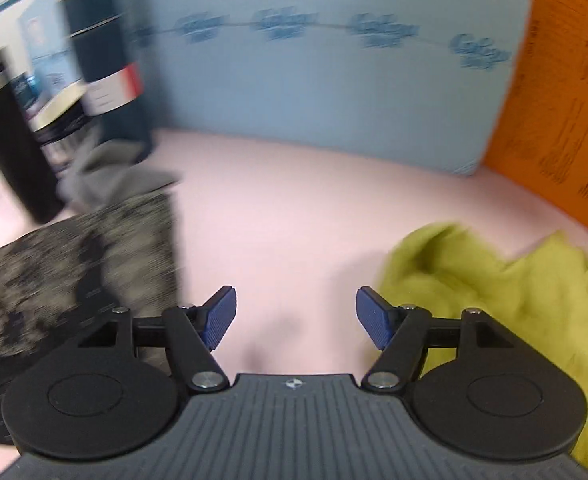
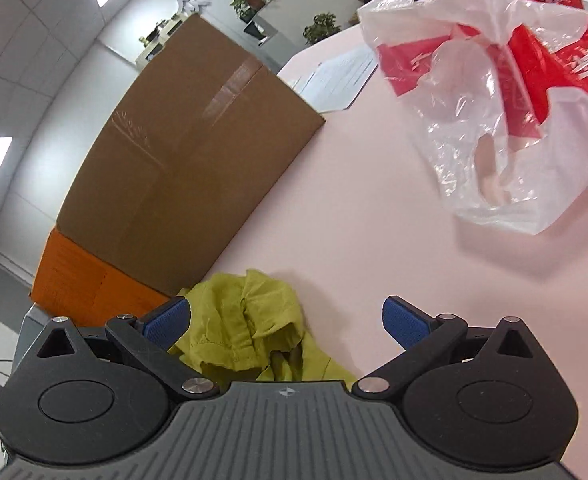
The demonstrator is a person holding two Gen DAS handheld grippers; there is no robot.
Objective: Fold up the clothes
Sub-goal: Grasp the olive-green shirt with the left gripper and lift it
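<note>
Just in front of the brown cardboard box [image 2: 190, 168], on the pink table [image 2: 374, 240], lies the crumpled green garment [image 2: 250, 328]. I judge it light, limp and wrinkly, so I would take it by an edge or collar rather than the bunched middle. My right gripper [image 2: 286, 322] stands apart above it, gripping nothing; my left gripper [image 1: 296, 316] is likewise apart over bare table, the garment [image 1: 494, 304] beside it. The writing on the red-and-white plastic bag [image 2: 494, 92] beyond the box I cannot read.

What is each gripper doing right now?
Left gripper: open, holding nothing.
Right gripper: open, green garment under it, not gripped.
</note>
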